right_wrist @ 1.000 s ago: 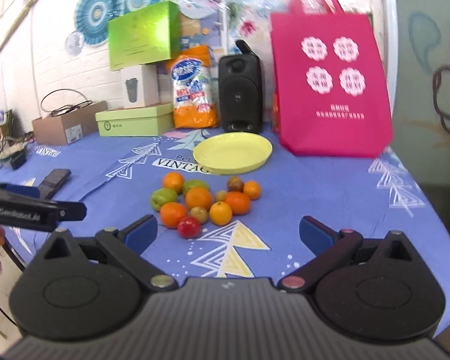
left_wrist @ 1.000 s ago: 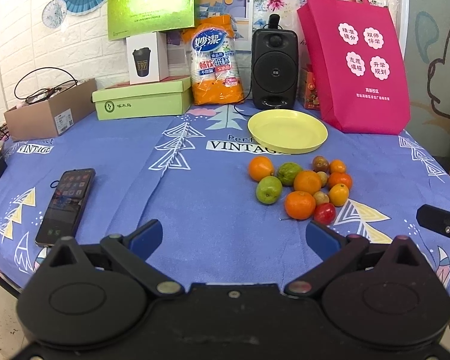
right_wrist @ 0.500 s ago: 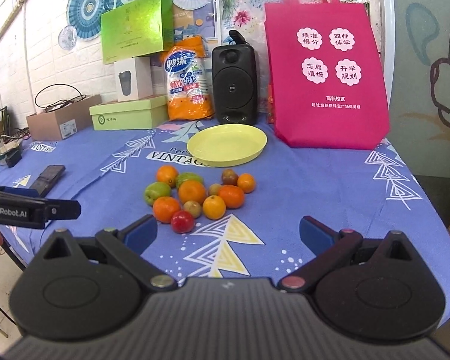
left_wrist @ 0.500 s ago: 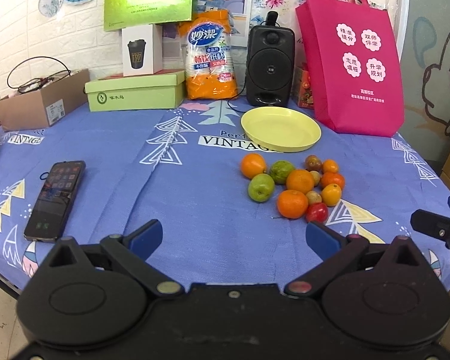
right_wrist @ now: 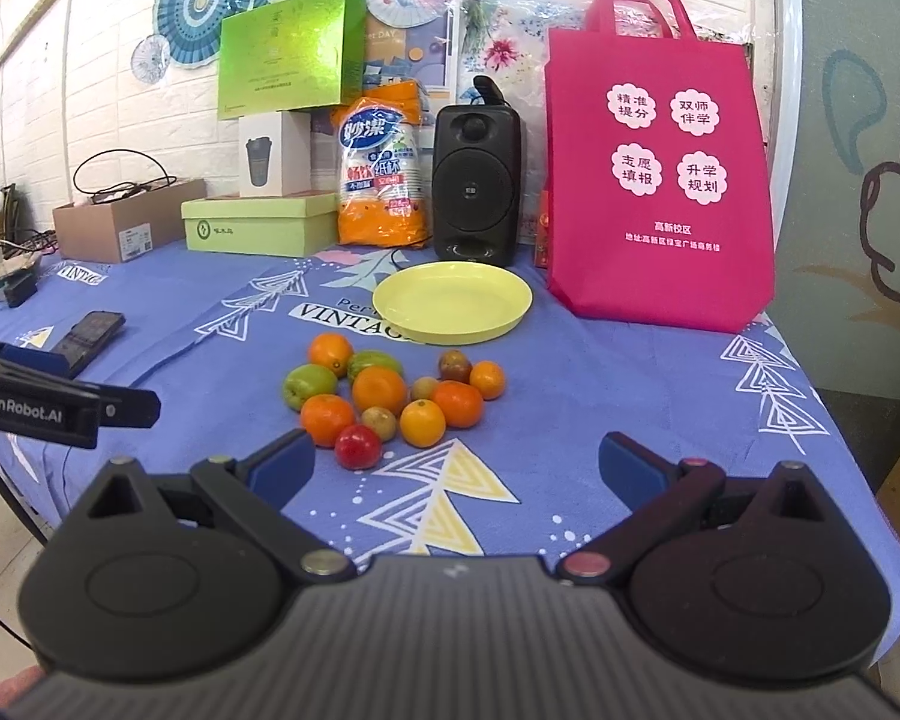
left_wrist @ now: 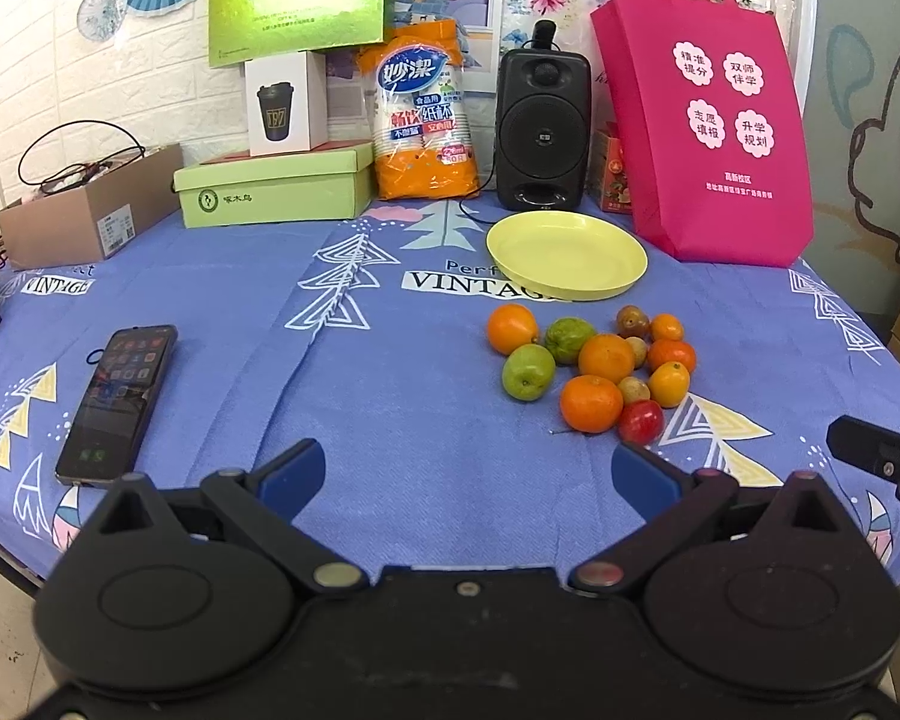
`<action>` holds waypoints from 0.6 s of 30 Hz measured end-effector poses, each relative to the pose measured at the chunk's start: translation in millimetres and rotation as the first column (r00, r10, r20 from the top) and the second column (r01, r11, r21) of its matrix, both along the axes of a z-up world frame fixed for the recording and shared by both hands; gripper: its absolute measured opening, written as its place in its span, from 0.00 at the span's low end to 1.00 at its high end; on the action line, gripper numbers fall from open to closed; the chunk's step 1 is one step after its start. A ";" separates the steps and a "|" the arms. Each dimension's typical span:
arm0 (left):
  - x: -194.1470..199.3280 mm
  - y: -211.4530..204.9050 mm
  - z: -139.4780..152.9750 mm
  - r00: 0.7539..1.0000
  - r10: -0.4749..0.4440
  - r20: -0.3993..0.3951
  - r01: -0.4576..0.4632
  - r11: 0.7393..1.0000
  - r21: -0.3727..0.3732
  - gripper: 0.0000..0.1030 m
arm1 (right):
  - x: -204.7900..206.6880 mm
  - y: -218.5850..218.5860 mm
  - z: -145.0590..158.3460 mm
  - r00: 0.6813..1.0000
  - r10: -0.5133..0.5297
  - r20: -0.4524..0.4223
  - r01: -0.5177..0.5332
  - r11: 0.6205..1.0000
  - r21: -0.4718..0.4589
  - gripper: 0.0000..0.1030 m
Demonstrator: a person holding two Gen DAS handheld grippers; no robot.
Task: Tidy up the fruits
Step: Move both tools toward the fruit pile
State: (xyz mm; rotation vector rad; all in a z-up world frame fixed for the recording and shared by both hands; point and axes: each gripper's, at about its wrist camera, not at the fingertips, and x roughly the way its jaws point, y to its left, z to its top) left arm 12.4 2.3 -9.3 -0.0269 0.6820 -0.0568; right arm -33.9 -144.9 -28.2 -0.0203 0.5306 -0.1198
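Observation:
A cluster of several small fruits lies on the blue tablecloth: oranges (left_wrist: 606,357) (right_wrist: 379,390), green fruits (left_wrist: 528,372) (right_wrist: 309,385), a red fruit (left_wrist: 641,422) (right_wrist: 358,447) and small brown ones. An empty yellow plate (left_wrist: 567,255) (right_wrist: 453,302) sits just behind them. My left gripper (left_wrist: 467,473) is open and empty, near the table's front edge, left of the fruit. My right gripper (right_wrist: 456,462) is open and empty, in front of the fruit.
A phone (left_wrist: 117,402) lies at the left. Along the back stand a pink bag (left_wrist: 705,138), a black speaker (left_wrist: 541,126), an orange cup pack (left_wrist: 423,114), green boxes (left_wrist: 273,186) and a cardboard box (left_wrist: 84,216). The other gripper shows at each view's edge (left_wrist: 882,456) (right_wrist: 60,408).
Both grippers have drawn a little closer to the table and the views have steadied. Both stay open and empty. The fruit has not moved.

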 end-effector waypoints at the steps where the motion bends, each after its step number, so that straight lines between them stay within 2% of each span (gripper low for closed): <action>1: 0.2 0.1 -0.2 1.000 0.000 0.001 0.000 1.000 0.000 1.00 | 0.0 0.4 0.0 1.000 0.001 0.000 -0.001 1.000 -0.004 1.00; 12: 1.2 0.6 -1.3 1.000 0.001 -0.002 -0.001 1.000 0.004 1.00 | 0.0 2.4 -0.8 1.000 0.025 -0.003 -0.025 1.000 -0.017 1.00; 18: 11.9 -3.2 -10.3 1.000 -0.012 -0.009 0.013 1.000 0.022 1.00 | 8.2 -2.6 -7.2 0.999 0.041 -0.015 -0.040 0.999 0.012 1.00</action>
